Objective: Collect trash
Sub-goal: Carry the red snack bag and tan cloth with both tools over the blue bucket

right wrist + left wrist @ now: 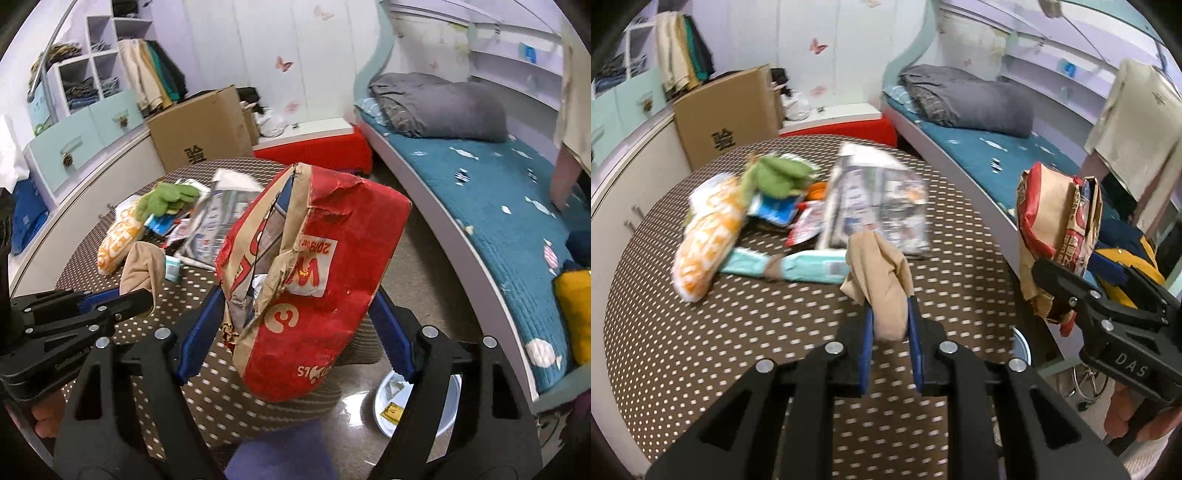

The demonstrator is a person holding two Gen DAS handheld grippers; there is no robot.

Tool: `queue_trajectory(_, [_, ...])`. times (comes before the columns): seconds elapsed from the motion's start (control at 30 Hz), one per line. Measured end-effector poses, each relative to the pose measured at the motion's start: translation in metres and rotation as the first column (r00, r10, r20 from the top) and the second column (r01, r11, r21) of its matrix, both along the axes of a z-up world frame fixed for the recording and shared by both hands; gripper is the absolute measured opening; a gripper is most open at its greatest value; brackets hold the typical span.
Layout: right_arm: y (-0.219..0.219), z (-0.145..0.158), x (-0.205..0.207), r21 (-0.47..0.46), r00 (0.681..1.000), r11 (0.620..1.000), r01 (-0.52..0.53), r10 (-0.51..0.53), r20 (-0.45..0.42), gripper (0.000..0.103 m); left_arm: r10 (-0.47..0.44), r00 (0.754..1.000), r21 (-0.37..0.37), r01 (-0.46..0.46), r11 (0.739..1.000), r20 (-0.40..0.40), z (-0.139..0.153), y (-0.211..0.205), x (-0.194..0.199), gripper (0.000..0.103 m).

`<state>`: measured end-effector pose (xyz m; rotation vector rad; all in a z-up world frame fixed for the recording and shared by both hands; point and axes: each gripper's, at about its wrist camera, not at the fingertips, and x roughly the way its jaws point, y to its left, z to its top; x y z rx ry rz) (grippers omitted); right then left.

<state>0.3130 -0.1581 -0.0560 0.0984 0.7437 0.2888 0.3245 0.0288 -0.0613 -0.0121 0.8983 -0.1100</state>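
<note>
Two grippers are up over a round desk [701, 350] with a brown, white-dotted cover, each with trash in it. The left gripper [890, 328] has its blue fingers [866, 343] nearly closed, pinching a crumpled beige paper wad [882, 280] that sticks up above the tips, clear of the desk. The right gripper [295, 325] has its fingers [199, 332] set wide, pressing on either side of a torn red and brown paper bag [325, 266]; the bag hangs off the desk's edge, above the floor. On the floor below it, beside the bed [480, 206], sits a white basin [388, 402] with scraps inside.

More trash lies in a heap toward the far side of the desk: an orange and white wrapper [705, 240], a green crumpled piece [779, 173], a clear plastic package with printing [879, 199], a pale teal wrapper [798, 264] lying flat nearest the left gripper, and small red and blue packets among them, blurred. A cardboard box [727, 114] stands behind the desk.
</note>
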Motion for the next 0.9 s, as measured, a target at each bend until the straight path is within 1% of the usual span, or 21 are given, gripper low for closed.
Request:
queue_trajectory(0.13, [-0.03,-0.003,-0.007,0.006,0.998,0.998,0.057,-0.057,-0.004,0.077,-0.064,0.998,0.007,0.064,0.998,-0.004,-0.001,-0.031,0.004,0.017])
queue_trajectory(0.2, [-0.048,-0.006,-0.01,0.013,0.996,0.996,0.09,-0.09,-0.011,0.077,-0.097,0.995,0.024,0.097,0.995,-0.004,-0.003,-0.051,0.006,0.017])
queue_trajectory(0.33, [-0.08,-0.012,-0.017,0.02,0.987,0.988,0.156,-0.156,-0.026,0.077,-0.173,0.985,0.03,0.173,0.984,-0.012,-0.006,-0.091,0.009,0.017])
queue_trajectory(0.43, [-0.108,-0.018,-0.024,0.024,0.978,0.978,0.207,-0.206,-0.039,0.077,-0.234,0.972,0.043,0.235,0.971,-0.026,-0.011,-0.125,0.012,0.017])
queue_trajectory(0.5, [-0.126,-0.023,-0.029,0.027,0.968,0.969,0.246,-0.244,-0.054,0.077,-0.284,0.958,0.047,0.286,0.957,-0.04,-0.016,-0.15,0.014,0.017])
queue_trajectory(0.6, [-0.151,-0.03,-0.036,0.031,0.955,0.956,0.29,-0.287,-0.075,0.077,-0.336,0.94,0.059,0.339,0.939,-0.061,-0.023,-0.182,0.015,0.017])
queue_trajectory(0.73, [-0.186,-0.044,-0.043,0.032,0.927,0.932,0.362,-0.356,-0.117,0.077,-0.403,0.91,0.064,0.409,0.91,-0.096,-0.034,-0.222,0.017,0.017])
queue_trajectory(0.9, [-0.219,-0.06,-0.049,0.027,0.893,0.904,0.428,-0.418,-0.166,0.077,-0.463,0.875,0.071,0.475,0.877,-0.138,-0.05,-0.264,0.02,0.017])
